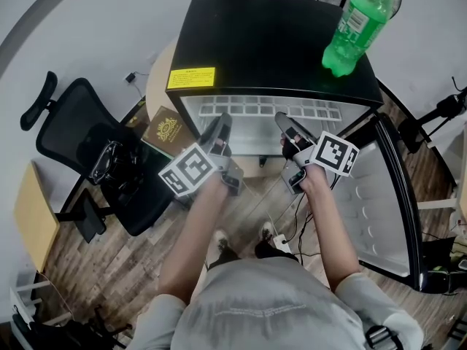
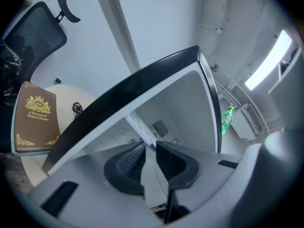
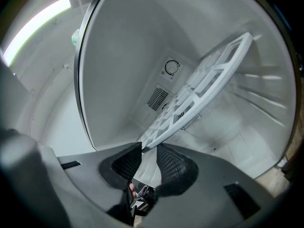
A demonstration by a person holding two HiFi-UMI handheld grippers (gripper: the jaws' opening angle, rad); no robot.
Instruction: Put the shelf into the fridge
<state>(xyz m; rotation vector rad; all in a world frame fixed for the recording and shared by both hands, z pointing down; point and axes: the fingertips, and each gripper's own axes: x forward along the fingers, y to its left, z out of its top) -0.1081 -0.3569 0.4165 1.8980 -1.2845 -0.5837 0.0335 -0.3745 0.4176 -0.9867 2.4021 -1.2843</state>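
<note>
The black mini fridge (image 1: 270,42) stands with its door (image 1: 379,195) swung open to the right. The white grid shelf (image 1: 270,110) lies across the top of the opening, mostly inside. My left gripper (image 1: 222,122) is shut on the shelf's front edge at the left; in the left gripper view (image 2: 149,148) a white strip of shelf (image 2: 153,179) runs between the pads. My right gripper (image 1: 281,119) holds the front edge further right. In the right gripper view (image 3: 148,148) the shelf (image 3: 199,89) slants away into the white cavity, with its near corner between the pads.
A green bottle (image 1: 357,24) stands on the fridge top at the right. Left of the fridge, a brown book (image 1: 166,130) lies on a round table (image 1: 157,79) beside a black office chair (image 1: 87,144). Cables lie on the wooden floor near the person's feet.
</note>
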